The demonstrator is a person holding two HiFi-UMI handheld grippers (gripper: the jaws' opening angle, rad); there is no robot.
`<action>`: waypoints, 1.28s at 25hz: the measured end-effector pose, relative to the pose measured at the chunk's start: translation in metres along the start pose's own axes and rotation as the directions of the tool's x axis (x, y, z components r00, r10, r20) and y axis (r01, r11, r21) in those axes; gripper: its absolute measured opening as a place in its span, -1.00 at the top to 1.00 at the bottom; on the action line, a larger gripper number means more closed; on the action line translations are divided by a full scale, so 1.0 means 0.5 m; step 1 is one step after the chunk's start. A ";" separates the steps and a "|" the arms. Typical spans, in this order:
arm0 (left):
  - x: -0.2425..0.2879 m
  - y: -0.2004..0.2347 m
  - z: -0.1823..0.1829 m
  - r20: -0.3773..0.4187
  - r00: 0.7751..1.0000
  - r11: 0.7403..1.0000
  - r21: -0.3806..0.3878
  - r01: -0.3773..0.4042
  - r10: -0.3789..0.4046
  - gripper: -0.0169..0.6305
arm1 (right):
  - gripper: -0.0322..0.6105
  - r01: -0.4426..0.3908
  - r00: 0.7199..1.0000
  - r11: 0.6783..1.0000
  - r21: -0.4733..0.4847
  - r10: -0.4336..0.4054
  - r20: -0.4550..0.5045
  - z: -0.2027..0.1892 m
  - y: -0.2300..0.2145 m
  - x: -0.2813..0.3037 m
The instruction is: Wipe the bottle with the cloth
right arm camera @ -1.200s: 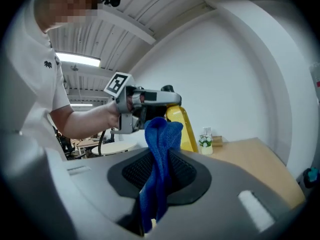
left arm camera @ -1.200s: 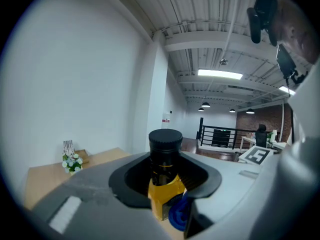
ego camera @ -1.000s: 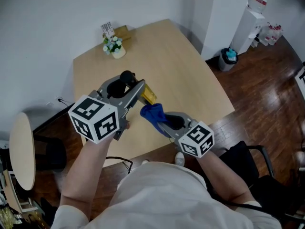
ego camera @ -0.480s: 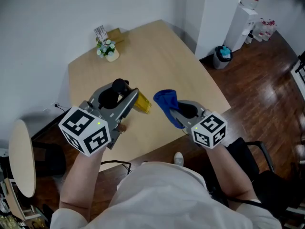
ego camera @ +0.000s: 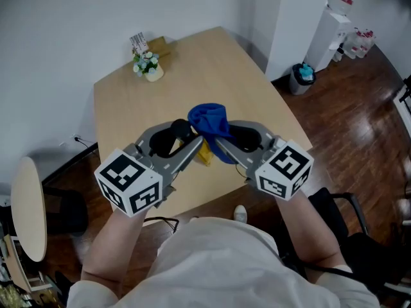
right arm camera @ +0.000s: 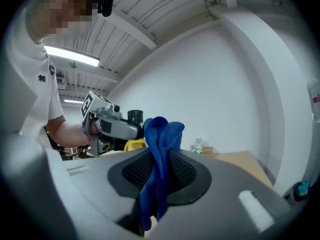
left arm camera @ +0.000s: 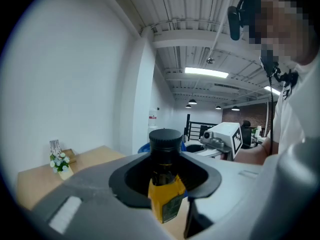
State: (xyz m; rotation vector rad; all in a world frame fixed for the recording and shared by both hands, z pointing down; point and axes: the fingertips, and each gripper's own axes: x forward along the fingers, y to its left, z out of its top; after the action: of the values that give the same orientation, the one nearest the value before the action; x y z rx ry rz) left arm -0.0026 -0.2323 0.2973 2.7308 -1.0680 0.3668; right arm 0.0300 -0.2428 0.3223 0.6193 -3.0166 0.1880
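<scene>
A small dark bottle [left arm camera: 165, 179] with a black cap and a yellow label stands upright between the jaws of my left gripper [ego camera: 191, 147], which is shut on it above the table. In the head view only a bit of the bottle's yellow label [ego camera: 204, 153] shows under the cloth. The blue cloth [ego camera: 209, 122] is bunched and pinched in my right gripper [ego camera: 217, 143], shut on it. The cloth [right arm camera: 157, 161] sticks up from those jaws, right beside the bottle [right arm camera: 134, 117]. In the head view the cloth covers the bottle's top.
The light wooden table [ego camera: 199, 76] carries a small pot of flowers [ego camera: 149, 65] and a card stand at its far left corner. A round side table [ego camera: 29, 207] is at the left. A bin [ego camera: 301, 77] and a water dispenser [ego camera: 331, 27] stand on the dark floor at the right.
Both grippers came back together: the right one brought the cloth left onto the bottle's top, after having been drawn apart half a second ago.
</scene>
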 end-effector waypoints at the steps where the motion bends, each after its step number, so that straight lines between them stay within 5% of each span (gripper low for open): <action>1: -0.003 0.001 0.003 0.003 1.000 1.000 -0.001 -0.002 0.002 0.47 | 0.64 0.000 1.000 1.000 0.011 0.000 -0.019 -0.017 -0.004 0.003; 10: -0.038 0.002 0.041 0.056 0.998 1.000 -0.010 -0.006 0.006 0.47 | 0.64 -0.001 0.986 0.975 0.224 0.038 -0.160 -0.224 -0.019 0.031; 17: -0.052 -0.013 0.090 0.104 0.994 1.000 0.004 0.017 -0.017 0.47 | 0.64 -0.041 0.981 0.873 0.486 0.127 -0.147 -0.295 0.016 0.066; 23: -0.042 -0.003 0.057 0.073 0.997 1.000 0.019 0.000 -0.002 0.47 | 0.64 -0.104 0.977 0.844 0.526 0.187 -0.107 -0.276 0.067 0.072; 32: -0.027 0.025 0.020 0.048 0.999 1.000 -0.007 -0.008 0.009 0.47 | 0.64 0.005 0.988 0.839 0.544 0.081 -0.135 -0.311 0.014 -0.028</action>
State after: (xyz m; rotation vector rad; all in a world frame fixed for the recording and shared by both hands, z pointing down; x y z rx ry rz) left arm -0.0191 -0.2352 0.2851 2.7426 -1.0909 0.2993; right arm 0.0449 -0.2108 0.4745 0.5370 -2.8090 1.0722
